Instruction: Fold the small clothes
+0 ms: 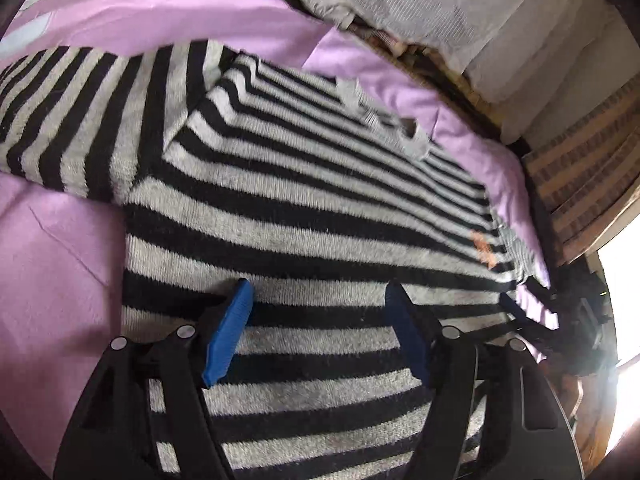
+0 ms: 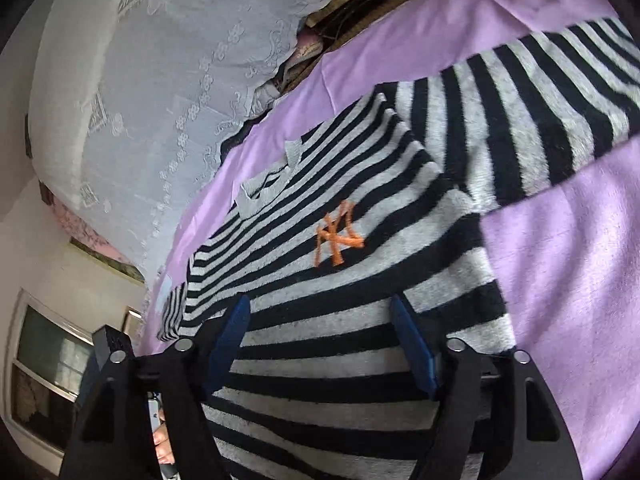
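A fuzzy knitted sweater [image 2: 360,280] in black and pale grey horizontal stripes is laid flat on a smooth lilac sheet [image 2: 560,260], one sleeve [image 2: 540,112] stretched out sideways. A ribbed grey collar [image 2: 256,192] is seen at its neck, and an orange embroidered emblem [image 2: 338,238], read as interlocked letters N and Y, is stitched on the chest. White fabric with embroidered flowers [image 2: 160,80] is draped behind the sheet. The left tool [image 1: 320,300] is held spread above the sweater's body, nothing pinched between its blue ridged pads [image 1: 230,332]. The right tool [image 2: 320,316] is likewise spread over the lower stripes, gripping nothing.
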Action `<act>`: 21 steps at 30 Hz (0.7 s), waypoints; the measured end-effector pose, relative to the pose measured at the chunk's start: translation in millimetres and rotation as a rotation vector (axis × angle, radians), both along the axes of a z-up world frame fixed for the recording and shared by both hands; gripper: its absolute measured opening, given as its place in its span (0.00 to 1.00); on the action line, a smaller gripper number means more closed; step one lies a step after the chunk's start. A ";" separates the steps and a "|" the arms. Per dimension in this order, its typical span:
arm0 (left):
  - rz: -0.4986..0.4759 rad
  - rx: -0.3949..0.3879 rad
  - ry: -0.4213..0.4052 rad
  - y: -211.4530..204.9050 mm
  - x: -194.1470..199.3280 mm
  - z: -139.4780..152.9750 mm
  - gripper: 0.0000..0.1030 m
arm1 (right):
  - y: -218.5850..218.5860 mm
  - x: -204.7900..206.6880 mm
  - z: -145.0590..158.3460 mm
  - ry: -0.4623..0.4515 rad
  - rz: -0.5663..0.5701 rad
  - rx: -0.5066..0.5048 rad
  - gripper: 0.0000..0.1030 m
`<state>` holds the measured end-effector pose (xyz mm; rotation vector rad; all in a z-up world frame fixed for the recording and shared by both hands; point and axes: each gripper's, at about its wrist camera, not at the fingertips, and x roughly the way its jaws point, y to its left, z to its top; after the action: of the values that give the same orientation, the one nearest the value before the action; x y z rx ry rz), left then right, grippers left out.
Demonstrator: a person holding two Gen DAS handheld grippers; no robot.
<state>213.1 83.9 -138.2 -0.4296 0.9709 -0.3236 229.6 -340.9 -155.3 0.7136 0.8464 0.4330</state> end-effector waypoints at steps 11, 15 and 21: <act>0.027 0.177 -0.122 -44.3 -3.2 49.4 0.75 | -162.4 -38.9 27.9 -0.044 -0.507 0.057 0.64; 0.052 0.365 -0.188 -83.1 2.3 49.6 0.92 | -209.5 -44.8 18.4 0.007 -0.651 0.009 0.64; 0.062 0.382 -0.058 -83.4 24.4 0.4 0.95 | -252.2 -32.1 -7.3 0.057 -0.740 0.069 0.60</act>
<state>237.5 0.5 -137.8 -0.1011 0.9358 -0.0894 197.5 -593.1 -162.6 1.0438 0.5661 -0.2244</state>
